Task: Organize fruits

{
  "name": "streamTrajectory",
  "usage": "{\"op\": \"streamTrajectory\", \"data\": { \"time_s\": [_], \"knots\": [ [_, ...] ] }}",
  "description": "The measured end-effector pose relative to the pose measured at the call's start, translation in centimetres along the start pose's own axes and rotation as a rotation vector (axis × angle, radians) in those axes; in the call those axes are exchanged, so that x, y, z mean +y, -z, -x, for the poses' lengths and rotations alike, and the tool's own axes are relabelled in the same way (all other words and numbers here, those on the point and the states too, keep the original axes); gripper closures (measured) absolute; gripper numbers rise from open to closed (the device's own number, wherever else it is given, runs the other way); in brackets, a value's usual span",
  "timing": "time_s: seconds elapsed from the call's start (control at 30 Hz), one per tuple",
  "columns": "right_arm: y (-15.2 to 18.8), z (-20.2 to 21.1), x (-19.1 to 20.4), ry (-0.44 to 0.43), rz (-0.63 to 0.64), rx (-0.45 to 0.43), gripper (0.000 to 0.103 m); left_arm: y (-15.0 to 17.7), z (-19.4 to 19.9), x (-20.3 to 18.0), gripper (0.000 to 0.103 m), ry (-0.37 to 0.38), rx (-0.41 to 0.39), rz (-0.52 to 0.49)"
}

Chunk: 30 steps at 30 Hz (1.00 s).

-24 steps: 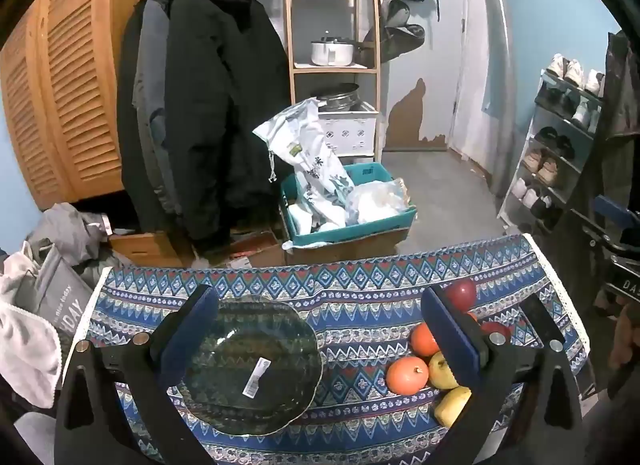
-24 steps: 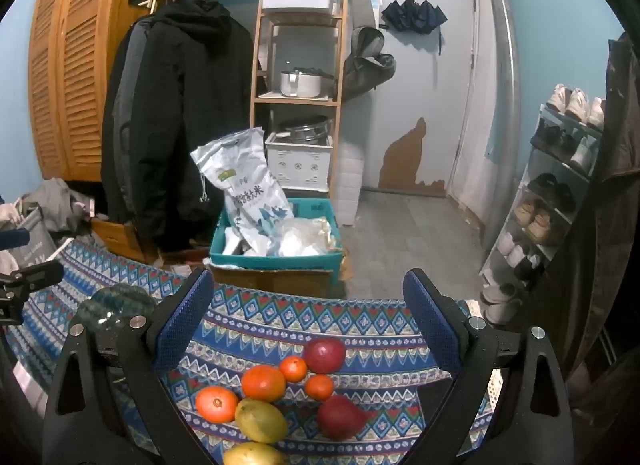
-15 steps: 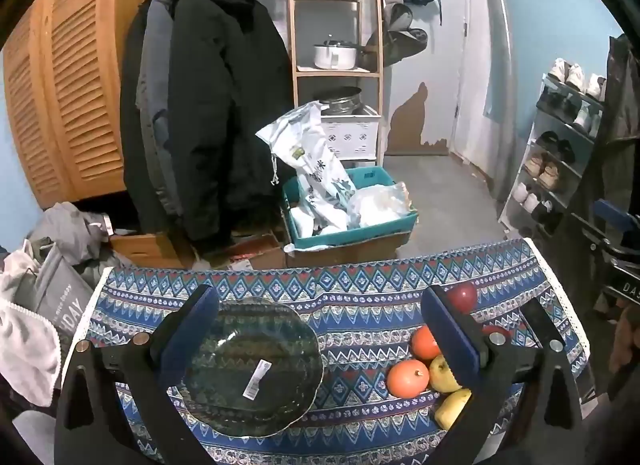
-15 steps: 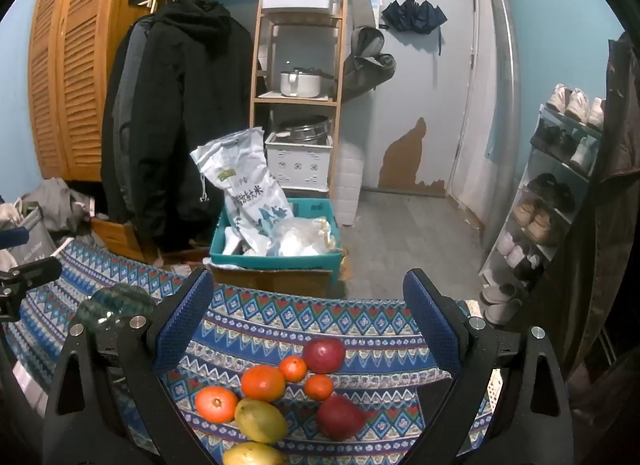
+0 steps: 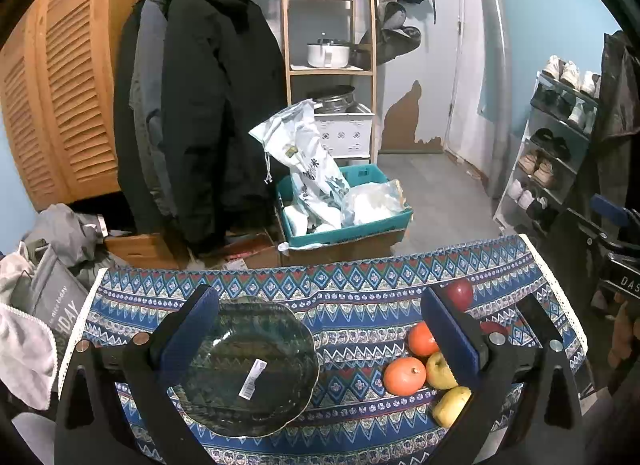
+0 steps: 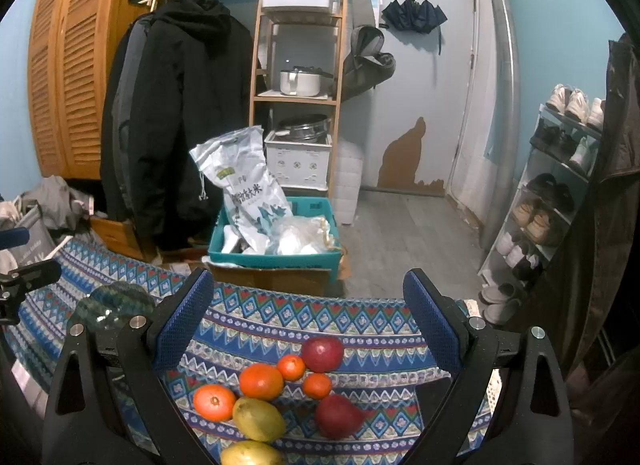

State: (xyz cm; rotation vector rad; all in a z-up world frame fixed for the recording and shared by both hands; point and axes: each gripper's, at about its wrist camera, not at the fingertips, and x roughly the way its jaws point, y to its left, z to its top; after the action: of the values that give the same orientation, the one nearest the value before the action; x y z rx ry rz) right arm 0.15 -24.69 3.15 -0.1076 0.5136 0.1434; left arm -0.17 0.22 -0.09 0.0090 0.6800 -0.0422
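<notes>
1. Dark green glass, scallop-rimmed and bare apart from a white label: the bowl (image 5: 244,369) sits on the blue patterned tablecloth (image 5: 352,305) with no fruit in it, so the sorting looks not yet begun.
2. All the fruit lies in one loose cluster well apart from the bowl, on the right part of the cloth: a large round orange (image 6: 261,381), a second orange with its stem end up (image 6: 214,402), two small tangerines (image 6: 291,367), a round red apple (image 6: 322,354), a dark red pear-shaped fruit (image 6: 338,417) and two yellow-green mangoes (image 6: 258,419). Several touch one another.
3. The left gripper (image 5: 320,329) hangs above the cloth with its blue-padded jaws spread wide and nothing between them; the bowl lies beneath its left finger.
4. The right gripper (image 6: 308,313) hovers over the fruit cluster, jaws likewise wide apart and holding nothing.
5. Every piece remains to be moved, probably into the bowl.
6. A flat dark object (image 6: 434,387), perhaps a phone, lies just beside the red fruits; the edge view is too poor to be sure. Behind the table stand a teal crate (image 6: 276,253) and a shoe rack (image 6: 560,185), neither in the way.
</notes>
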Motion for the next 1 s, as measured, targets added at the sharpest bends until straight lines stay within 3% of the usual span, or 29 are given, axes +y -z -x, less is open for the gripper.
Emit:
{"op": "streamTrajectory", "data": {
  "time_s": [1.0],
  "knots": [
    [-0.27,0.11,-0.22,0.002,0.002,0.001,0.009,0.20,0.22,-0.32,0.001,0.005,0.001,-0.007]
  ]
}}
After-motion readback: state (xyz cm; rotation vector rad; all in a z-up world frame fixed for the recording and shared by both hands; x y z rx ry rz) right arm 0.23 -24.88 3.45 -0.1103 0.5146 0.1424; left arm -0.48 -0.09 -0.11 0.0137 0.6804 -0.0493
